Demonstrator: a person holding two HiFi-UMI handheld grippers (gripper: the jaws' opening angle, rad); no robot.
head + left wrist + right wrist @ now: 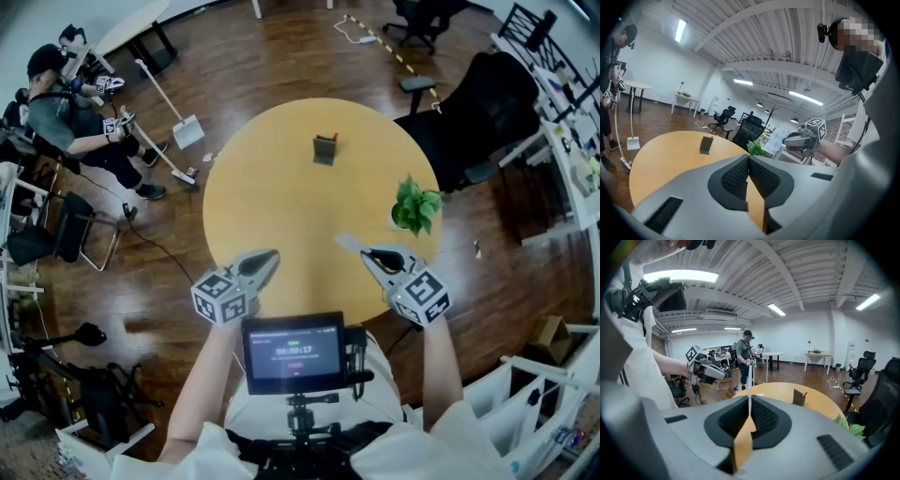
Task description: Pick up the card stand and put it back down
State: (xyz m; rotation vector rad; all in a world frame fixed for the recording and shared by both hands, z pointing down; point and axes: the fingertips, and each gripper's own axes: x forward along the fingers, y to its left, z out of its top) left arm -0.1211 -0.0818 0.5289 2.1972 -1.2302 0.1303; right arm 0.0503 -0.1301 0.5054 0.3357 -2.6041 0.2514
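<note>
Table: round, yellow top (272,187), wood floor all around it.
Card stand: dark, upright (324,148), alone on the far middle of the table, with a small red bit at its top edge. Nothing touches it.
Plant: small green pot plant (415,204) at the right edge of the table, well apart from the card stand.
Left gripper: (270,258) over the near edge of the table, left of centre, tip aimed toward the far side. Its own view shows the pads (738,176) meeting at the tip with nothing between them; only table shows through the wedge below.
Right gripper: (349,244) over the near edge, right of centre, near the plant but not touching it. Its jaws are pressed together and empty, by its own view.
Gap to task thing: both grippers are well short of the card stand, with bare table between.
Screen: small display (293,352) on the rig at the person's chest, near edge of the head view.
Other person: seated at far left (70,112), holding a similar pair of grippers.
Floor items: broom and dustpan (186,131) to the left of the table, black office chair (478,112) at far right.
</note>
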